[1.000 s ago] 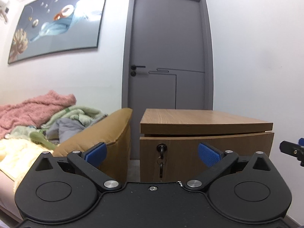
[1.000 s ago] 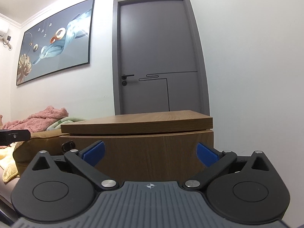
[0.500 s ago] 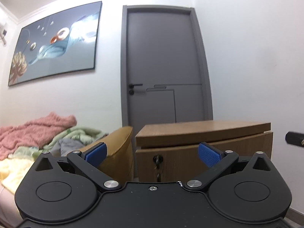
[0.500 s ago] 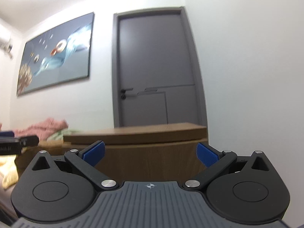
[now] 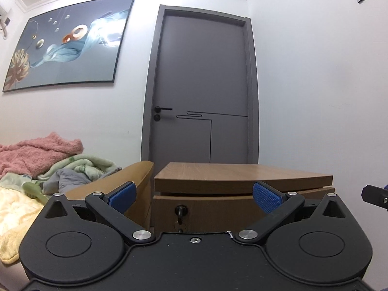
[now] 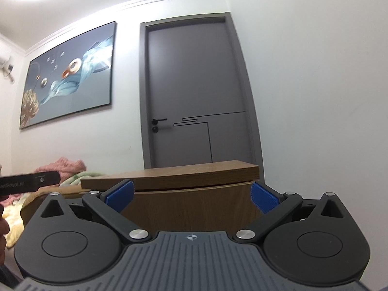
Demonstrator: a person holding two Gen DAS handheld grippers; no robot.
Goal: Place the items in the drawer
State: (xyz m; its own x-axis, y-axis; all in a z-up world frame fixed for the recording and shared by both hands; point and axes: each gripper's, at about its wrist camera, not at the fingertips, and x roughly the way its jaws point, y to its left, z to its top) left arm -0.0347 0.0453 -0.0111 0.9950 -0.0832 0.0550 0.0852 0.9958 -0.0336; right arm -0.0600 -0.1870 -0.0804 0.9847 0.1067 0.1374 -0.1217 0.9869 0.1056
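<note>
A low wooden nightstand (image 5: 240, 177) stands ahead in front of a grey door; its top drawer front (image 5: 218, 212) is closed and has a black key (image 5: 181, 212) in the lock. In the right wrist view the same nightstand (image 6: 174, 177) and its drawer front (image 6: 189, 207) fill the middle. My left gripper (image 5: 194, 195) is open with nothing between its blue pads, held back from the drawer. My right gripper (image 6: 191, 195) is also open and empty. No loose items for the drawer are visible. The tip of the other gripper (image 5: 374, 197) shows at the right edge.
A tan padded bed end (image 5: 135, 189) stands just left of the nightstand, with pink, green and yellow blankets (image 5: 36, 160) heaped on the bed. The grey door (image 5: 201, 92) is shut behind. A white wall (image 5: 315, 97) runs along the right. A framed picture (image 5: 68, 43) hangs at left.
Both cameras have tilted upward: the nightstand sits lower in both views and more ceiling shows. Both grippers stayed open.
</note>
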